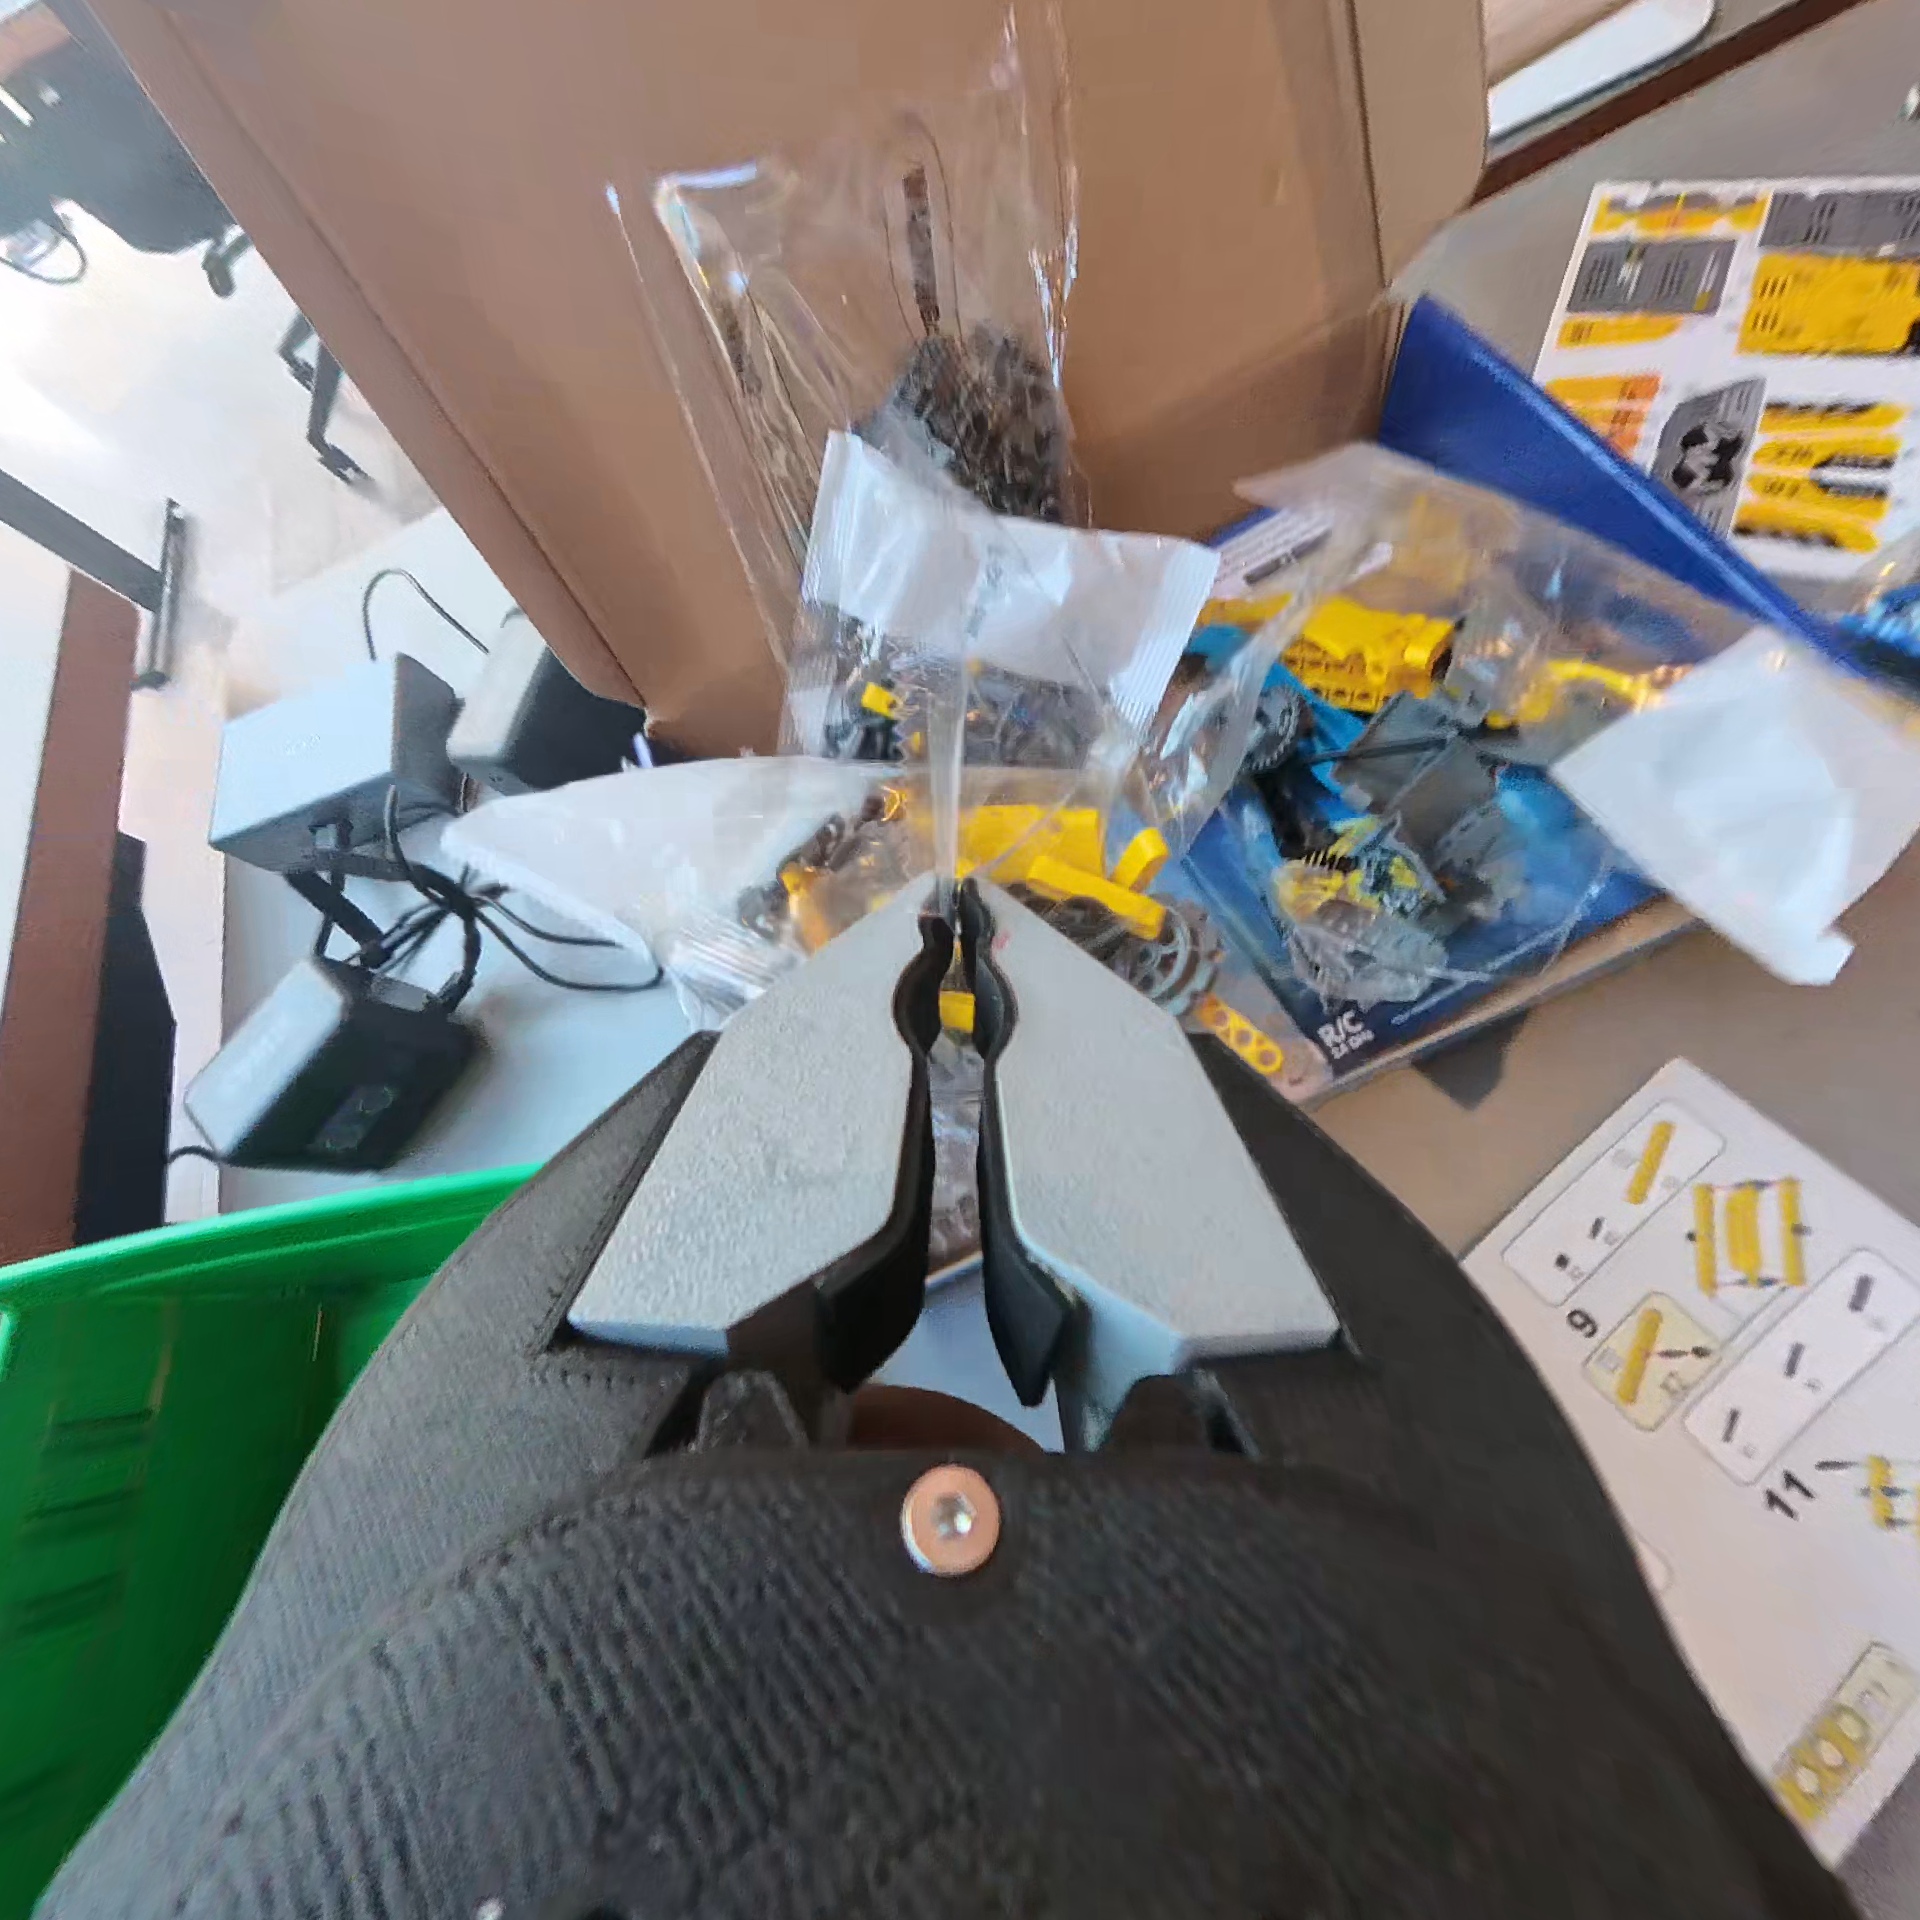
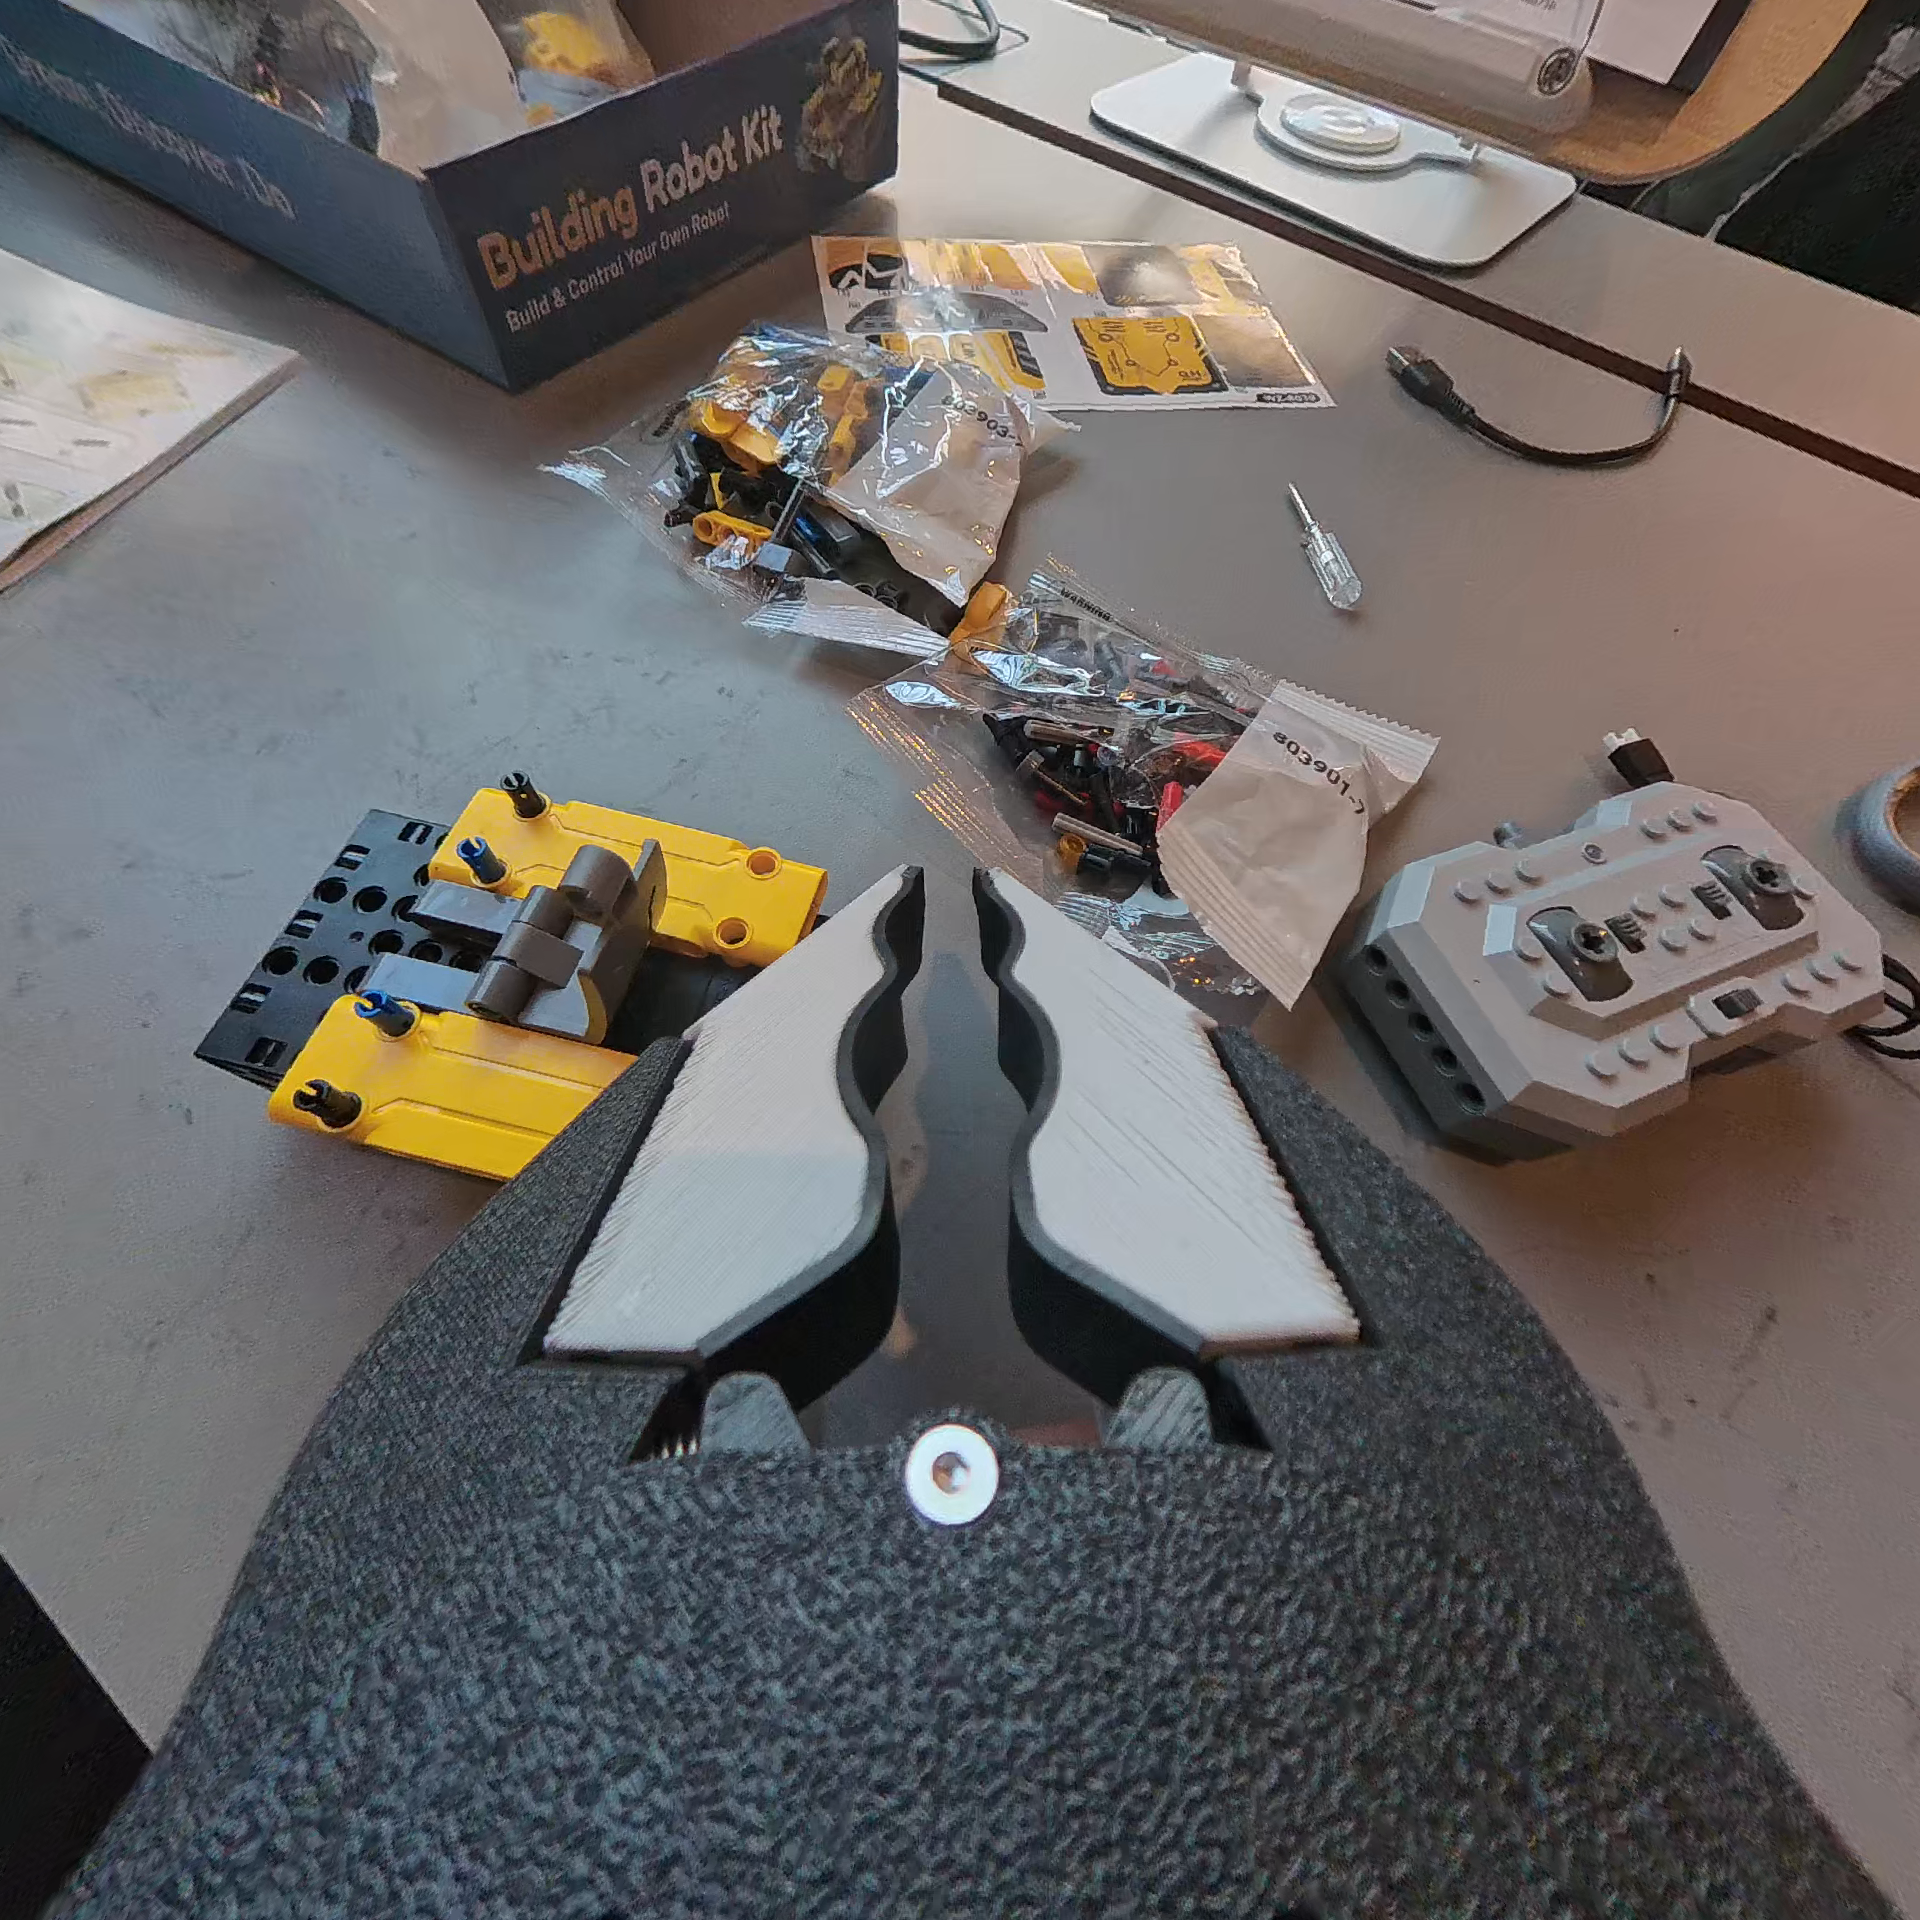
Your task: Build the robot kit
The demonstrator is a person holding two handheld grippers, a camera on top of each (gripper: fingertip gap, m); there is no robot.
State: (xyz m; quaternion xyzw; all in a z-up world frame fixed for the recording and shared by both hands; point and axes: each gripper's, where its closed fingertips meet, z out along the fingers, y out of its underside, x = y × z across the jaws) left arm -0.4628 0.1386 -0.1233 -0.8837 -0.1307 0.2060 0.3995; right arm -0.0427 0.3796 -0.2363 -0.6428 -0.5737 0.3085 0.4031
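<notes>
My left gripper (image 1: pixel 954 896) is shut on the edge of a clear plastic bag (image 1: pixel 966 416) of small dark parts. The film runs up from the fingertips in front of a brown cardboard box (image 1: pixel 727 312). More bags of yellow and grey parts (image 1: pixel 1403 707) lie behind it on a blue kit box (image 1: pixel 1455 935). My right gripper (image 2: pixel 948 883) is open by a narrow gap with nothing between its fingers. It hovers over the grey table (image 2: pixel 520 623), between a yellow, black and grey brick assembly (image 2: pixel 540 966) and a bag of black and red small parts (image 2: pixel 1143 758).
A green bin (image 1: pixel 156 1455) is at lower left, power adapters with cables (image 1: pixel 312 1070) at left, an instruction sheet (image 1: pixel 1714 1351) at right. The right wrist view shows a grey battery box (image 2: pixel 1621 956), a small screwdriver (image 2: pixel 1320 551), another parts bag (image 2: pixel 821 457), a sticker sheet (image 2: pixel 1143 312) and the blue box (image 2: pixel 468 208). The small screwdriver (image 2: pixel 1320 551) is about 20 cm from my right fingertips.
</notes>
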